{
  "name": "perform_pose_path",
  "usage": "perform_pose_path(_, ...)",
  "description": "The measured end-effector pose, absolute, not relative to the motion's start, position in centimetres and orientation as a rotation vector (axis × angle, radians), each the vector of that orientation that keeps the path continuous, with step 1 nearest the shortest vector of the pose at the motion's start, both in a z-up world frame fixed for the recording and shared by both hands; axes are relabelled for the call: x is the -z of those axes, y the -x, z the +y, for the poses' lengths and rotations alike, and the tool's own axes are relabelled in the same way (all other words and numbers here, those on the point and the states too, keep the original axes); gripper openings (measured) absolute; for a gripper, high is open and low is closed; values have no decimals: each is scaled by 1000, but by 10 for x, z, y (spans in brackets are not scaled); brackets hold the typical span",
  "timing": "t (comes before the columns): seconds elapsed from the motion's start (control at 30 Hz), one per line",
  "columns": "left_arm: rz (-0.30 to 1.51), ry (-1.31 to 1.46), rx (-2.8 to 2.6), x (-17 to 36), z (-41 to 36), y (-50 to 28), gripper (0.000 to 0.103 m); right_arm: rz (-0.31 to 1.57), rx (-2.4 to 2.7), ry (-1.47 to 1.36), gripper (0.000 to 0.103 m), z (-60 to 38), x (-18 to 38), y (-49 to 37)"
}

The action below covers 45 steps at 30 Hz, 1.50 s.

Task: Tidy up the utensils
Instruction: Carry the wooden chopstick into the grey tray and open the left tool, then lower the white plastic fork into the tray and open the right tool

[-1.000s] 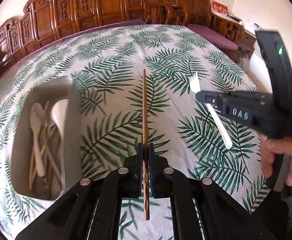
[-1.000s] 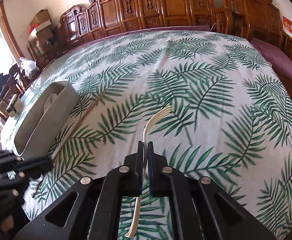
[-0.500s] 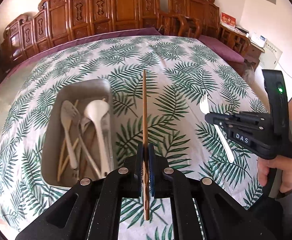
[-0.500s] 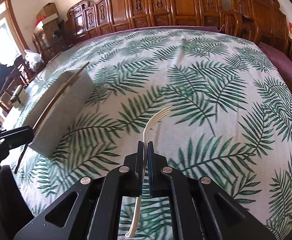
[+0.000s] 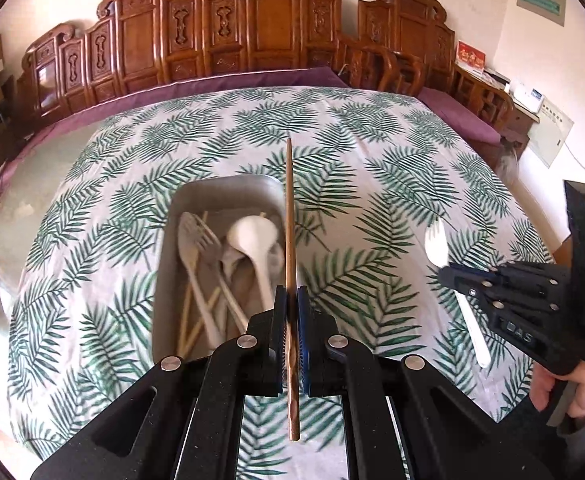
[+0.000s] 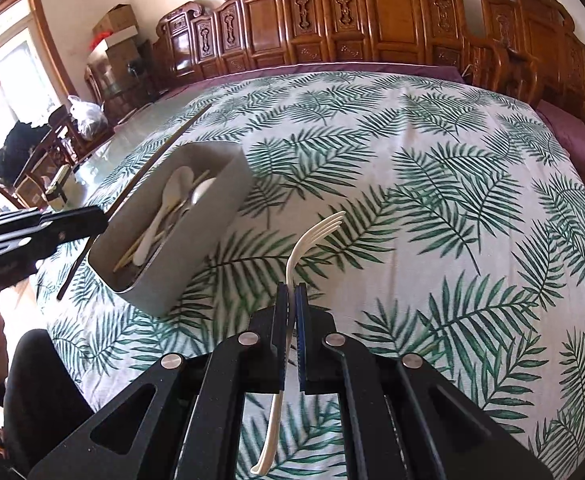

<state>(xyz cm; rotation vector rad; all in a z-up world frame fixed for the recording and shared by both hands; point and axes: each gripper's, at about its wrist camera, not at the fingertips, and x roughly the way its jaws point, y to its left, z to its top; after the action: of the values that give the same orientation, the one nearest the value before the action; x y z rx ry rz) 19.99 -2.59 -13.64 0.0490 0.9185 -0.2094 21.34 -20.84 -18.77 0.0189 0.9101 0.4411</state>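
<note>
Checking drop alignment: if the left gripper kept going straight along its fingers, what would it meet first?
Probably the right rim of the grey bin. The left gripper, shut on the brown chopstick, points along that edge, so the tablecloth just beside it is possible; depth is unclear.

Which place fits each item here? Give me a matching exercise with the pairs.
Items:
1. brown wooden chopstick
2. white plastic fork
3. white plastic spoon
4. grey rectangular bin

Places:
A. lying inside the bin
B. clamped in the left claw
C. standing on the palm-leaf tablecloth
D. clamped in the right claw

Pairs: 1-B, 2-D, 3-A, 4-C
</note>
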Motion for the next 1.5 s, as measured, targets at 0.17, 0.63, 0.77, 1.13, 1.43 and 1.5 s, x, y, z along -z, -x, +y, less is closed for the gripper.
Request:
perform_pose_path(0.17, 950, -26, 217, 144, -2, -217, 4, 904, -457, -5, 5, -194, 174, -218)
perform_pose_path(0.63, 1104, 4, 251, 189, 30, -257, 4, 911, -543, 56, 5, -142, 159, -237)
perform_pose_path(0.77, 1113, -1, 255, 196, 33, -258, 5, 914, -560, 58, 5, -132, 157, -239)
perform_pose_path(1.13, 1086, 1, 242, 192, 39, -258, 8, 911, -588, 62, 5, -117, 154, -239)
perform_pose_path(1.43, 1010, 12, 207, 166, 56, -246, 30, 893, -610, 60, 5, -97, 148, -245)
perform_pose_path(1.5, 993, 22, 190, 160, 64, -243, 34, 887, -617, 65, 5, -89, 147, -248)
